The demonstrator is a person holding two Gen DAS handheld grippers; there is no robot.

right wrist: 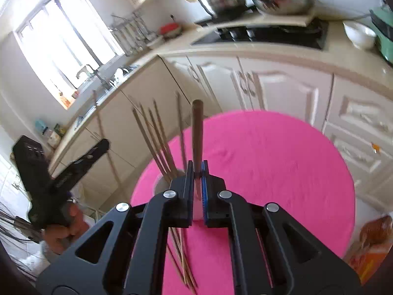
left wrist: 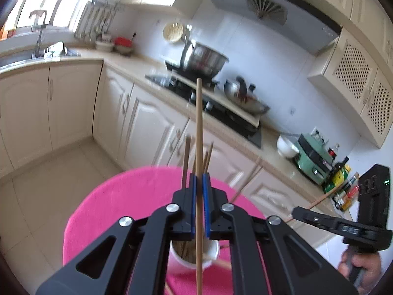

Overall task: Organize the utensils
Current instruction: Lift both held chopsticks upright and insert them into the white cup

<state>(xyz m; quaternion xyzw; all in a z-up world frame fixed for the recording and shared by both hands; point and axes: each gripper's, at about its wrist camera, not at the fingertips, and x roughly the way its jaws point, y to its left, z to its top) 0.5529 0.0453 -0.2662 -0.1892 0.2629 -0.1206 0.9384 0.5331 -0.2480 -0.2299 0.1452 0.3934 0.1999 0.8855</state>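
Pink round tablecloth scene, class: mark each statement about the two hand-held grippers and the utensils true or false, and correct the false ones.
1. The left gripper is shut on a long pale wooden chopstick. True.
2. The right gripper is open and empty. False: it is shut on a dark brown-handled utensil.
3. The white cup holds several chopsticks. True.
4. The pink round tablecloth is square. False: it is round.

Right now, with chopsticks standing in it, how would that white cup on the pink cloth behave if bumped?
The white cup looks light and narrow, so probably tippy. The tall chopsticks lean outward, likely levering it over. The pink cloth may resist sliding.
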